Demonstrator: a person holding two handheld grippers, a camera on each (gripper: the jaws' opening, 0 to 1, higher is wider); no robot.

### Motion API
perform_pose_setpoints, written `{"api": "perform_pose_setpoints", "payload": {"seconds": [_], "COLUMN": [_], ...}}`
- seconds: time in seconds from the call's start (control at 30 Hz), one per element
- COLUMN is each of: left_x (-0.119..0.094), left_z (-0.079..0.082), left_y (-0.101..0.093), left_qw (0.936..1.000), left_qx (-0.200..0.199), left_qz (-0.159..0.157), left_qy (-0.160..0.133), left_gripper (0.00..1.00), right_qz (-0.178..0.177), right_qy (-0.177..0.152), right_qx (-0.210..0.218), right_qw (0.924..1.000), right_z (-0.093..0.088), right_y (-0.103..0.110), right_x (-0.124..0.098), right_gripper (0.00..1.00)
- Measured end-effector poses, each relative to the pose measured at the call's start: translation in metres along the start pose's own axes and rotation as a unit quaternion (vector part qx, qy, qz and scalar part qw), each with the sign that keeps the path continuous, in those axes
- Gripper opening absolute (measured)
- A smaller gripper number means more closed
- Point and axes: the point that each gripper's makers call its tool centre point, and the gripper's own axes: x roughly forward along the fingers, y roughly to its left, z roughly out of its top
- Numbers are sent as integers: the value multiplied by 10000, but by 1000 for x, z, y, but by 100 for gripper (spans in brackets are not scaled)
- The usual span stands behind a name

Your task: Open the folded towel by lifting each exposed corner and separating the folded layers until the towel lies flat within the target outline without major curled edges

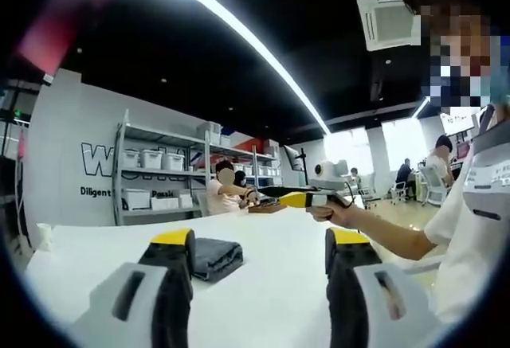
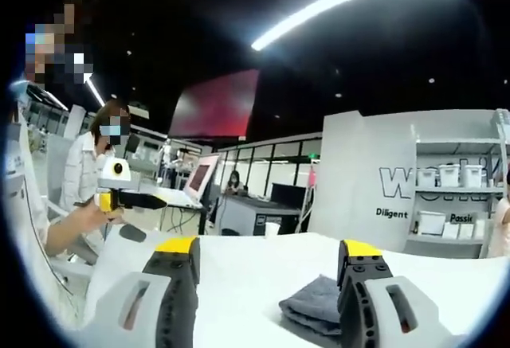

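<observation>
Left gripper (image 1: 259, 256) jaws spread wide apart, nothing between them, raised above the white table (image 1: 263, 300). Folded dark grey towel (image 1: 215, 256) lies on the table just beyond the left jaw, partly hidden by it, not touched. Right gripper (image 2: 267, 264) jaws also parted and empty; same towel (image 2: 315, 304) sits low on the table (image 2: 255, 272) beside the right jaw, its edge hidden behind that jaw. In the left gripper view the right gripper (image 1: 299, 198) enters from the right, held in a person's hand (image 1: 339, 211). Shelving with white bins (image 1: 155, 177) stands behind the table.
</observation>
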Motion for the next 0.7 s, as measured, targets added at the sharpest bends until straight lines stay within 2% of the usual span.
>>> {"api": "perform_pose_setpoints", "payload": {"seconds": [0.17,0.27,0.53,0.7], "left_x": [-1,0,3,6], "left_z": [1,0,-3,4], "left_y": [2,2,-1,-2], "left_qw": [10000,10000,10000,10000], "left_qx": [-9,-28,-41,-1], "left_qz": [46,29,-9,-23], "left_qy": [-23,-15,14,-12], "left_gripper": [67,67,67,67], "right_qz": [-162,-141,-155,-211], "right_qy": [-55,-136,-49,-64], "right_qx": [-303,-470,-426,-417], "right_qw": [9994,9987,9990,9989], "right_z": [-1,1,-13,-11], "right_y": [-11,-14,-25,-32], "right_x": [5,9,25,30], "right_gripper": [73,72,71,71]}}
